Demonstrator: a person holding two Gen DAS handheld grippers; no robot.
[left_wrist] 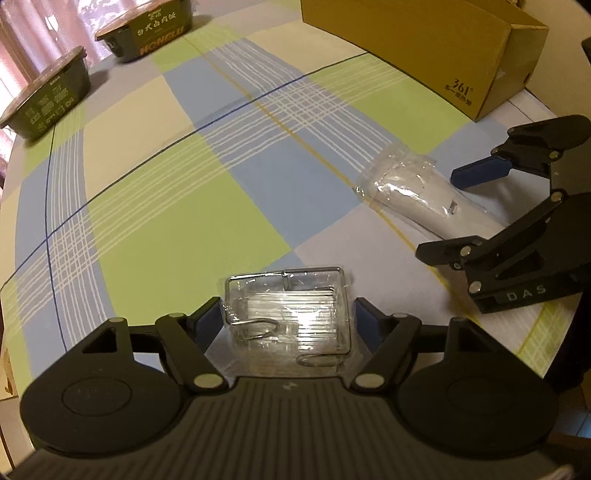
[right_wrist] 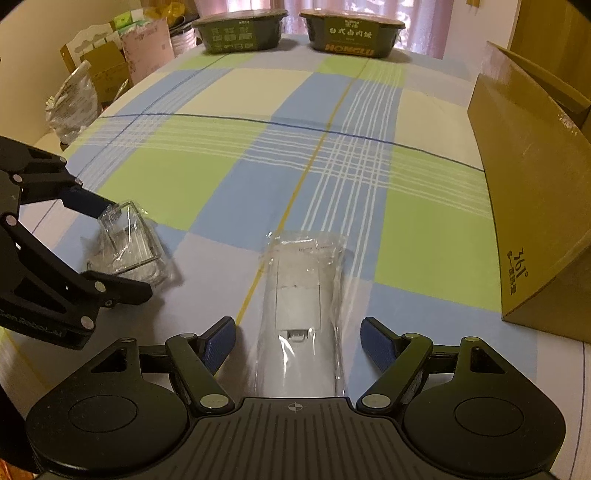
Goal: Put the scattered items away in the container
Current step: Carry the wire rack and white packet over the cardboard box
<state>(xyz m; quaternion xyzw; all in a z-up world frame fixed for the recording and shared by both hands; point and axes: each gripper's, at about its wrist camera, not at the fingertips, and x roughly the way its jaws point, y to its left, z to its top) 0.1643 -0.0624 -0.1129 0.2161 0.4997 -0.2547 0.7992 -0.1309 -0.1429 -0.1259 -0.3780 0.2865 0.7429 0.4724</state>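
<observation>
A wire rack wrapped in clear plastic (left_wrist: 288, 317) lies on the checked tablecloth between the blue pads of my left gripper (left_wrist: 287, 321). That gripper is open, its pads close beside the package's sides. In the right wrist view the left gripper (right_wrist: 123, 247) straddles the same wire rack (right_wrist: 127, 243). A long white device in a clear bag (right_wrist: 301, 302) lies between the fingers of my right gripper (right_wrist: 299, 343), which is open with gaps on both sides. The cardboard box (right_wrist: 535, 206) stands at the right, its inside hidden.
Two dark green food tubs (right_wrist: 240, 31) (right_wrist: 352, 31) sit at the far edge of the table (right_wrist: 207, 173). Boxes and bags (right_wrist: 110, 55) are stacked beyond the table's left side. The cardboard box (left_wrist: 424, 48) is far right in the left wrist view.
</observation>
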